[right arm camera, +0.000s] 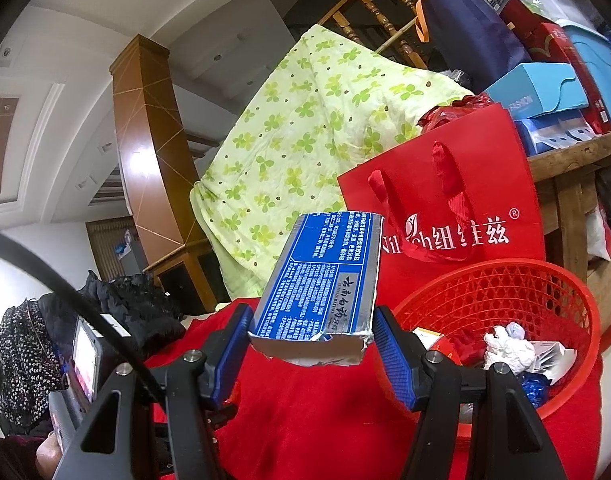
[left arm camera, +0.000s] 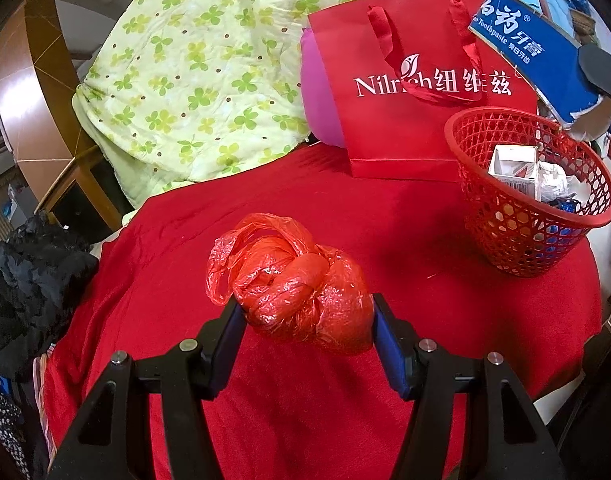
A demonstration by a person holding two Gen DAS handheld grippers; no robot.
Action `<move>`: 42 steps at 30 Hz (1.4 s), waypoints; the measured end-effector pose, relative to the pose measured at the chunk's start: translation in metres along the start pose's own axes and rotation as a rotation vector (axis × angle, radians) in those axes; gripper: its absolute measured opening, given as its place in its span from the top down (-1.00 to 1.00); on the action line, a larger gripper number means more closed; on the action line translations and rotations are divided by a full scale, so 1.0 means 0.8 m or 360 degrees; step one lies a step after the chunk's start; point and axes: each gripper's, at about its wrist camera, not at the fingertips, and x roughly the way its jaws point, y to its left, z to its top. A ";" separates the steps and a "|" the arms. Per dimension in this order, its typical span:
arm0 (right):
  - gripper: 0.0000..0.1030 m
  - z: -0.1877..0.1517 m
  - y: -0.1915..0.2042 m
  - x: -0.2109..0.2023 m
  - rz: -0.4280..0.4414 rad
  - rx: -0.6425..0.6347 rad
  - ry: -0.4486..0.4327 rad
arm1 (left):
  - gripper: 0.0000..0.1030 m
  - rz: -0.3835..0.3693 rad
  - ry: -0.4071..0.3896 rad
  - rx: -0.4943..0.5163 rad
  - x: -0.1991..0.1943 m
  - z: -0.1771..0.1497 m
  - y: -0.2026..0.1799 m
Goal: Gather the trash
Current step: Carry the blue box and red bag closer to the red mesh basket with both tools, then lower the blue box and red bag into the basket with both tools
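Two trash items: knotted red plastic bag (left arm camera: 301,284) on the red-covered desk (left arm camera: 345,208); blue toothpaste box (right arm camera: 325,280) held up beside the basket.
Left gripper (left arm camera: 305,320): fingers partly open, pads at both sides of the bag, pressing it.
Right gripper (right arm camera: 311,334): fingers partly open, clamped on the box's torn lower end.
Left view only: front of the box (left arm camera: 533,60) above the basket rim, reading "Toothpaste" with Chinese characters.
Right view only: box back covered in small white print, too fine to read; phone (right arm camera: 85,360) at left; stacked boxes (right arm camera: 545,92) on a shelf.
Red mesh basket (left arm camera: 517,232): holds a small white carton (left arm camera: 513,168), crumpled white paper (right arm camera: 509,348), blue wrapper.
Red gift bag (left arm camera: 425,100): upright behind the basket, printed "Nilrich", Chinese characters.
Behind: green clover quilt (left arm camera: 205,68).
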 end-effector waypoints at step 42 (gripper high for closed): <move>-0.27 0.020 -0.154 -0.052 -0.0223 0.0674 -0.0195 | -0.22 -0.0254 -0.0285 0.0213 -0.033 0.120 -0.096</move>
